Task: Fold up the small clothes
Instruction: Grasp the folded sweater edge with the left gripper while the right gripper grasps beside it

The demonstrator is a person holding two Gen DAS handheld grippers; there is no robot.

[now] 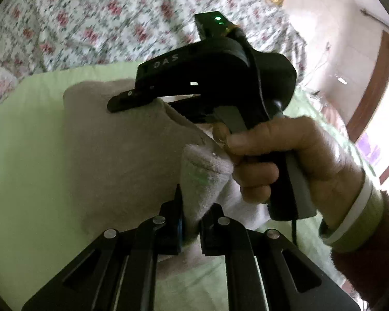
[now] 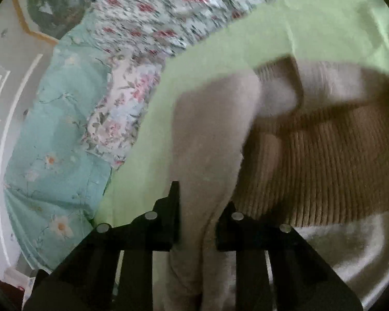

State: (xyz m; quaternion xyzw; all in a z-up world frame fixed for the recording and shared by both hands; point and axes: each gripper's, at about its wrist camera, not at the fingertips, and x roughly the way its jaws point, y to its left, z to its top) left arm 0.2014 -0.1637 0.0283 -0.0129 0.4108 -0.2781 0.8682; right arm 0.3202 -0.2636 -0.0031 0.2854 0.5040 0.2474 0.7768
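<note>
Claws both clamp the beige garment [image 1: 122, 140] I fold: left claw [image 1: 190, 223] on a fold, right claw [image 2: 197, 223] on its edge, over the green sheet [image 1: 26, 129].

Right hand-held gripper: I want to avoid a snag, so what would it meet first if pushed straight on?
The beige garment: the right hand-held gripper already has a fold of it between its fingers, and more of it lies straight ahead on the green sheet.
</note>
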